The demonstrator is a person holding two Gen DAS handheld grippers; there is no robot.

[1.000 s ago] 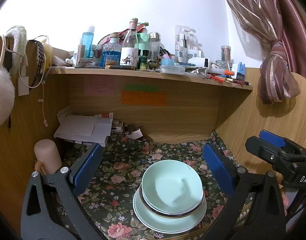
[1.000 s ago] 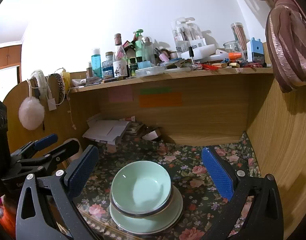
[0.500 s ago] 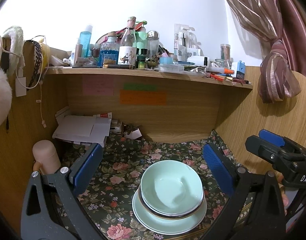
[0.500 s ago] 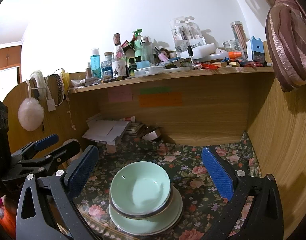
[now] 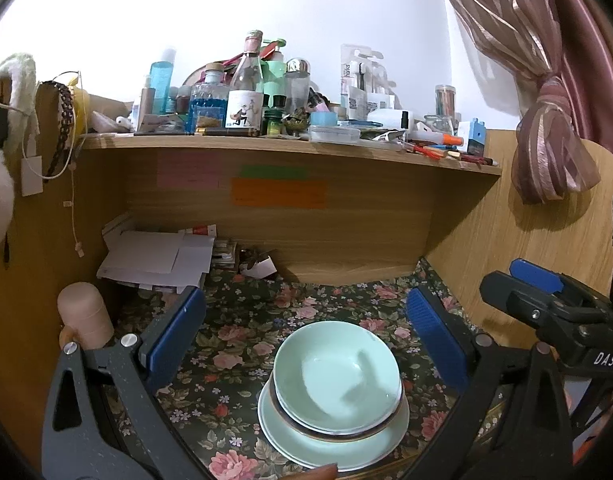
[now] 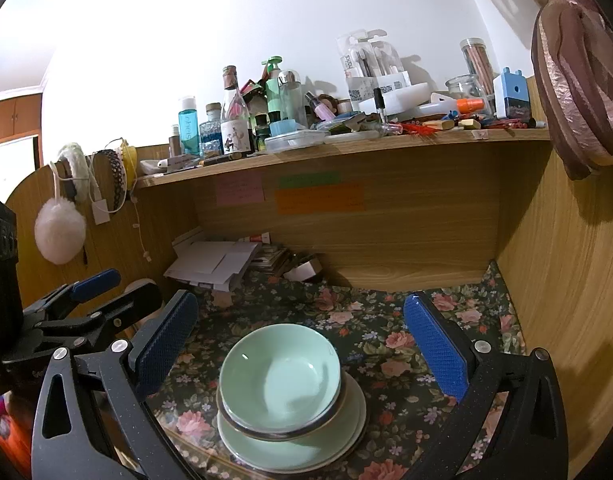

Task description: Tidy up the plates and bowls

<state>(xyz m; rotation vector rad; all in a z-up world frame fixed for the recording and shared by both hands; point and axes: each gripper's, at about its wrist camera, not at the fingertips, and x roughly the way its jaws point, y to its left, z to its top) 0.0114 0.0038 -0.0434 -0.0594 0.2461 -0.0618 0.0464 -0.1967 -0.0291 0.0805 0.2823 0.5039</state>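
Observation:
A pale green bowl (image 5: 336,376) (image 6: 280,376) sits nested in a second bowl with a dark rim, and both rest on a pale green plate (image 5: 378,446) (image 6: 346,432) near the front edge of the floral-covered desk. My left gripper (image 5: 306,344) hangs open above and just behind the stack, with nothing between its blue pads. My right gripper (image 6: 302,344) is open too, empty, straddling the stack from the other side. Each gripper shows at the edge of the other's view.
A wooden shelf (image 5: 290,148) crowded with bottles and boxes overhangs the desk. Papers (image 5: 154,258) pile up at the back left, a pink cylinder (image 5: 84,316) stands by the left wall. Wooden panels close both sides; a curtain (image 5: 546,120) hangs at right.
Both views have shifted slightly; the stack sits a touch lower in the frames. The bowls and plate have not moved, and both grippers stay open.

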